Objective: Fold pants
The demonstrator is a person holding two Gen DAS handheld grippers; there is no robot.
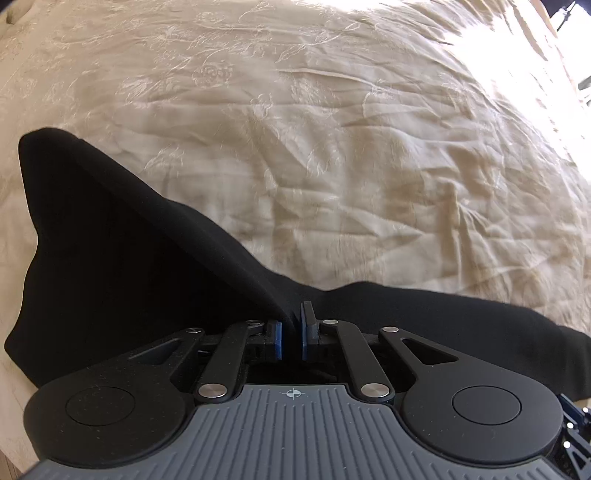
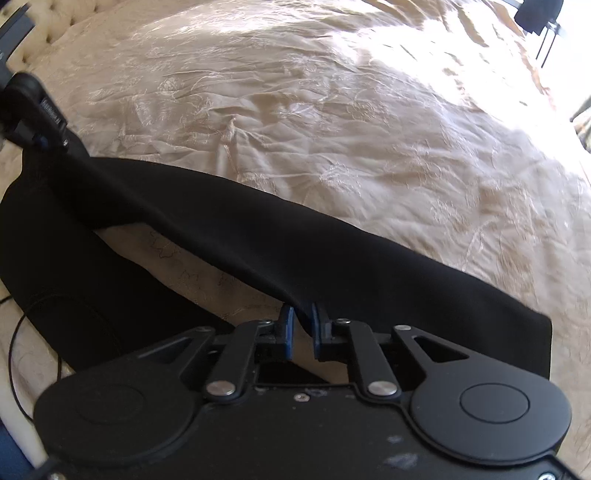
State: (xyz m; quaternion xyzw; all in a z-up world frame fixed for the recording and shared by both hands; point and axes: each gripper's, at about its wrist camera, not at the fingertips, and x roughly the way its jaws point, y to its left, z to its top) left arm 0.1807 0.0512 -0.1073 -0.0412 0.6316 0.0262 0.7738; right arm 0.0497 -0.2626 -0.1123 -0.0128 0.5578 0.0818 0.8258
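Black pants (image 2: 258, 236) were stretched across a cream embroidered bedspread (image 2: 332, 110), one leg lifted taut, its long axis running from lower right to upper left. A fold was pinched by the right gripper (image 2: 302, 325). Fabric was likewise pinched by the left gripper (image 1: 291, 330).

Pants (image 2: 332, 258): lie on the bedspread (image 2: 332, 110), one leg raised above the other.
Left gripper (image 1: 291, 328): clamped on pants cloth, at the pants' left end.
Right gripper (image 2: 302, 325): clamped on the raised leg, near its right end.
Chair (image 2: 539, 14): beyond the bed, far right.
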